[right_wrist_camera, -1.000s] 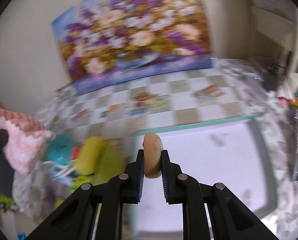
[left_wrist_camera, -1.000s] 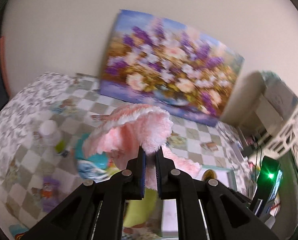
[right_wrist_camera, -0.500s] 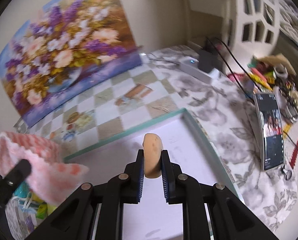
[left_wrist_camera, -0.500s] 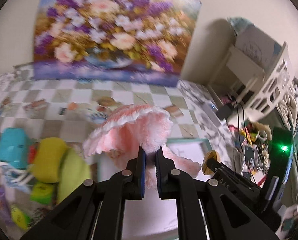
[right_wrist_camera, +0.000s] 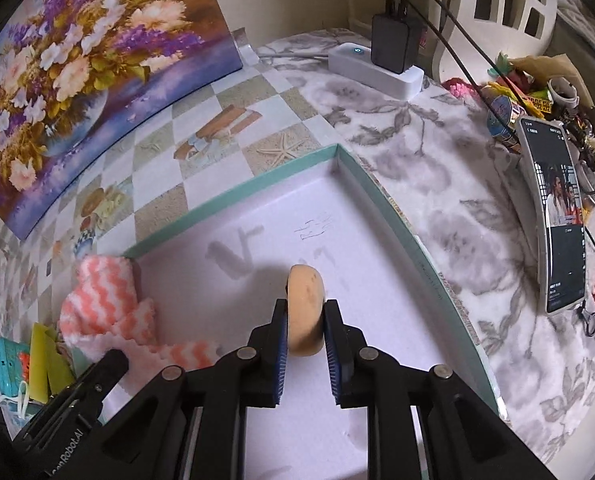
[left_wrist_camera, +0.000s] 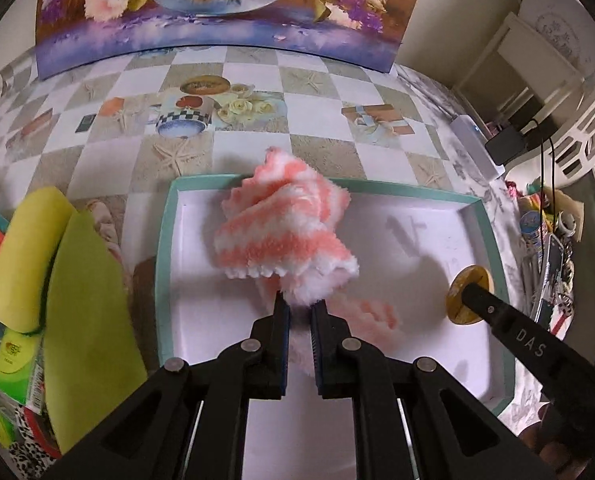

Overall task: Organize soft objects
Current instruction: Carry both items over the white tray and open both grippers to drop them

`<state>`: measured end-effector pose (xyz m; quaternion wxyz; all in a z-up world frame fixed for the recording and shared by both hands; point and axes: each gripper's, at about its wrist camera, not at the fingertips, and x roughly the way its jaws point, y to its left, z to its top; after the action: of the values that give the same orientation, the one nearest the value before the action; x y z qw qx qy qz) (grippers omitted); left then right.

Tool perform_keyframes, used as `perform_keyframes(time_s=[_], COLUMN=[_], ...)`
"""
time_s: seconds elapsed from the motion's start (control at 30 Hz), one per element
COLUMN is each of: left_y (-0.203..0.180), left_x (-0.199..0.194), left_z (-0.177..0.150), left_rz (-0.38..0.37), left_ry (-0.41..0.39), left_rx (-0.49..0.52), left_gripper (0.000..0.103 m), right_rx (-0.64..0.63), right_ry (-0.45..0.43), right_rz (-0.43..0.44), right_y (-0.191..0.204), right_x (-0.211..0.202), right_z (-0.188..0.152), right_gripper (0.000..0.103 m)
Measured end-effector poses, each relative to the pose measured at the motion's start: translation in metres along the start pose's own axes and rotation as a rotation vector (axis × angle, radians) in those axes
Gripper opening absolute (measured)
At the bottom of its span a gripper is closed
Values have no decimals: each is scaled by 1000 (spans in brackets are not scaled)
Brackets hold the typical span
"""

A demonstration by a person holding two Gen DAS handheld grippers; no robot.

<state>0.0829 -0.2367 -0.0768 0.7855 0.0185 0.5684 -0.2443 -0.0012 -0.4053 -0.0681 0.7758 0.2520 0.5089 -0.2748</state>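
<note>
My left gripper (left_wrist_camera: 300, 309) is shut on a fluffy pink-and-white zigzag cloth (left_wrist_camera: 285, 236) and holds it over the left part of a shallow white tray with a teal rim (left_wrist_camera: 162, 252). The cloth droops onto the tray floor. My right gripper (right_wrist_camera: 305, 312) is shut on a round tan sponge puff (right_wrist_camera: 305, 304), over the tray's middle (right_wrist_camera: 377, 184). The puff also shows in the left wrist view (left_wrist_camera: 470, 295), at the tray's right side. The cloth shows in the right wrist view (right_wrist_camera: 105, 304), at the tray's left edge.
Yellow-green soft pieces (left_wrist_camera: 81, 312) and a teal toy (right_wrist_camera: 9, 356) lie left of the tray. A flower painting (left_wrist_camera: 217, 4) leans on the back wall. A white power strip with a charger (right_wrist_camera: 381, 60), a phone (right_wrist_camera: 557, 216) and small clutter lie to the right.
Both grippers have swung right and down from the pile of soft things to over the tray. The pink cloth now hangs into the tray. Both grips are unchanged.
</note>
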Motion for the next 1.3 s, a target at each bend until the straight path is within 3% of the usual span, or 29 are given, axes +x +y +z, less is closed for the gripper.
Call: perform_keyframes(time_s=[0.07, 0.2, 0.27, 0.33, 0.4, 0.43, 0.53, 0.57, 0.63, 0.77, 1.3], left_y=[-1, 0, 1, 4, 9, 12, 21, 24, 32, 46, 61], left_x=[-3, -14, -23, -31, -37, -40, -45, -45, -45, -45, -64], left_z=[1, 3, 4, 4, 5, 5, 4, 3, 3, 0, -3], left_rz=[2, 6, 9, 24, 54, 79, 163, 180, 213, 242, 355], left_ry=[5, 16, 8, 2, -10, -19, -37, -39, -42, -40, -84], left_rx=[9, 0, -6, -23, -46, -55, -68, -73, -99, -153, -161], left_gripper=[13, 44, 51, 59, 74, 81, 85, 86, 95, 98, 101], right_rx=[-1, -21, -30, -39, -39, -39, -52, -61, -79, -119, -45], right_ry=[-1, -7, -16, -22, -21, -20, -1, 10, 25, 19, -132], right_rz=[-4, -27, -24, -23, -16, -13, -19, -26, -21, -40, -40], right_y=[0, 4, 5, 7, 9, 9, 13, 14, 17, 24, 27], right_x=[-2, -10, -15, -19, -22, -22, -20, -18, -15, -14, -46], right_z=[0, 1, 1, 0, -1, -1, -3, -4, -7, -11, -13], right_gripper=[20, 24, 26, 33, 57, 60, 64, 69, 75, 103, 103])
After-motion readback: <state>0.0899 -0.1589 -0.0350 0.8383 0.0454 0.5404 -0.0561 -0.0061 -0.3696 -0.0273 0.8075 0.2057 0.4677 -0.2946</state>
